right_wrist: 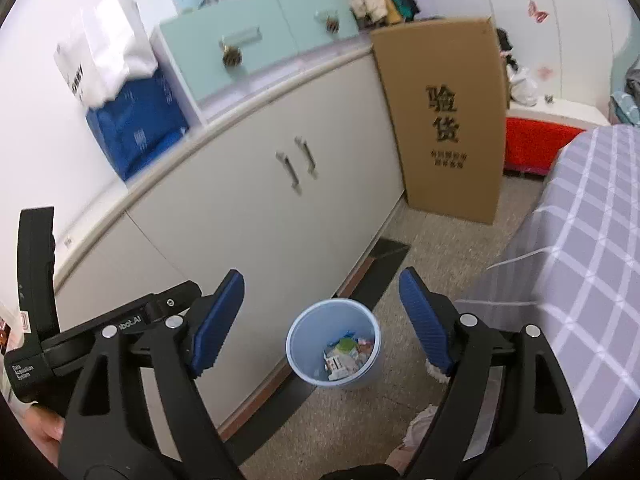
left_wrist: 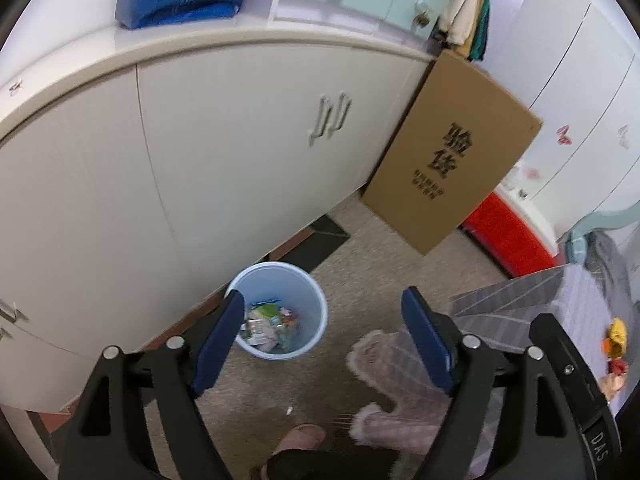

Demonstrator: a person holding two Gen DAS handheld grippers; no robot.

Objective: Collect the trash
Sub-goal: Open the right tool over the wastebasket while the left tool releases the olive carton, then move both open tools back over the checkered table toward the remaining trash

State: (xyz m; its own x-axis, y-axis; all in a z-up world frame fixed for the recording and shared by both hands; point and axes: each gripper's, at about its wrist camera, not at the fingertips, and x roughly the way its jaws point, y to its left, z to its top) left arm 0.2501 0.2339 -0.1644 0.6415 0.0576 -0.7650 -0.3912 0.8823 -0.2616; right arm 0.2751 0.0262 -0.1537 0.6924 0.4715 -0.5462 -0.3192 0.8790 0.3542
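A light blue trash bin [left_wrist: 280, 308] stands on the floor beside the white cabinet and holds several wrappers and paper scraps [left_wrist: 268, 326]. My left gripper [left_wrist: 324, 340] is open and empty above the floor, its left finger in front of the bin's rim. In the right wrist view the same bin [right_wrist: 334, 344] with its trash [right_wrist: 346, 356] sits below and between the fingers. My right gripper [right_wrist: 320, 320] is open and empty. The left gripper's black body [right_wrist: 100, 332] shows at the left of that view.
A long white cabinet [left_wrist: 200, 160] runs along the left. A tall cardboard box [left_wrist: 452, 152] leans at its end, with a red box [left_wrist: 504, 236] beyond. A bed with a grey checked cover [right_wrist: 580, 260] is on the right. Pink fluffy slippers [left_wrist: 396, 384] lie on the floor.
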